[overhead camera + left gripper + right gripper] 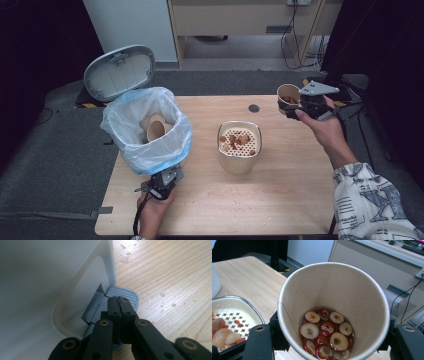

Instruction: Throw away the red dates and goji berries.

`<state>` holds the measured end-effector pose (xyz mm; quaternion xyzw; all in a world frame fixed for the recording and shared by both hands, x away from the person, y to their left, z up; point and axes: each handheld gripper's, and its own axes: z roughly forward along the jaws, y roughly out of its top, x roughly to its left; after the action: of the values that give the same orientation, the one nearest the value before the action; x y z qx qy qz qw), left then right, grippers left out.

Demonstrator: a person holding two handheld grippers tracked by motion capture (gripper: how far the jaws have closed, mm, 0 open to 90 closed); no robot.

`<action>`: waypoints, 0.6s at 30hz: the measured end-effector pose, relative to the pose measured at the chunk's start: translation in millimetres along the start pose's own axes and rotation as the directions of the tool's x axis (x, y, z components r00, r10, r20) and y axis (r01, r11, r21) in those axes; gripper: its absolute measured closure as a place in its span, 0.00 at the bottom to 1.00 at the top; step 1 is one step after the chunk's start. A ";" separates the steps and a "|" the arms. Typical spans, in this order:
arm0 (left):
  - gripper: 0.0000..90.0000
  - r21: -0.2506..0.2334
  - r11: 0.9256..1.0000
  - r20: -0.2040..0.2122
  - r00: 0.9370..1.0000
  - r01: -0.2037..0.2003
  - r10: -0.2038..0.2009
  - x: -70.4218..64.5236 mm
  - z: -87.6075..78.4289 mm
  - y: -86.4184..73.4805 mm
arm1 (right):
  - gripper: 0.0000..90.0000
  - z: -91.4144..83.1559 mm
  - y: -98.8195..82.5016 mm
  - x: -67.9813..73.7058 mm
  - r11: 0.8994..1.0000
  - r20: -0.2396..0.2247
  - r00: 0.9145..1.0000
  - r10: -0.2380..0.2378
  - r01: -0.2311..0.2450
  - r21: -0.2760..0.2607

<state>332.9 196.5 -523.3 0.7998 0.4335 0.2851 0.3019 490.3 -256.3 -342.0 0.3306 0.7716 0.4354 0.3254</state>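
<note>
High view | right claw point(295, 106) grips one paper cup point(288, 95) | left claw point(162, 186) closed on pedal point(125, 296)

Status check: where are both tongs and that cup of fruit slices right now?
Left tongs shut, pressing bin pedal; lid up. Right tongs shut on paper cup, slices inside, beside strainer bowl. Nothing in the way.
</note>
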 end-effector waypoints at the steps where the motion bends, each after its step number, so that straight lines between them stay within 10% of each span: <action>1: 0.98 0.000 1.000 0.000 1.000 0.000 0.000 0.0 0.0 0.0 | 0.37 0.0 0.0 0.0 1.000 0.000 1.000 0.000 0.000 0.000; 18: 0.98 0.001 1.000 0.001 1.000 -0.001 0.001 0.1 0.0 0.1 | 0.37 7.3 20.5 9.6 0.997 -0.020 0.997 -0.075 0.075 -0.017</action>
<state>333.0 196.5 -523.2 0.8002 0.4331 0.2848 0.3016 495.3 -237.1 -328.9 0.2942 0.7833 0.4324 0.3361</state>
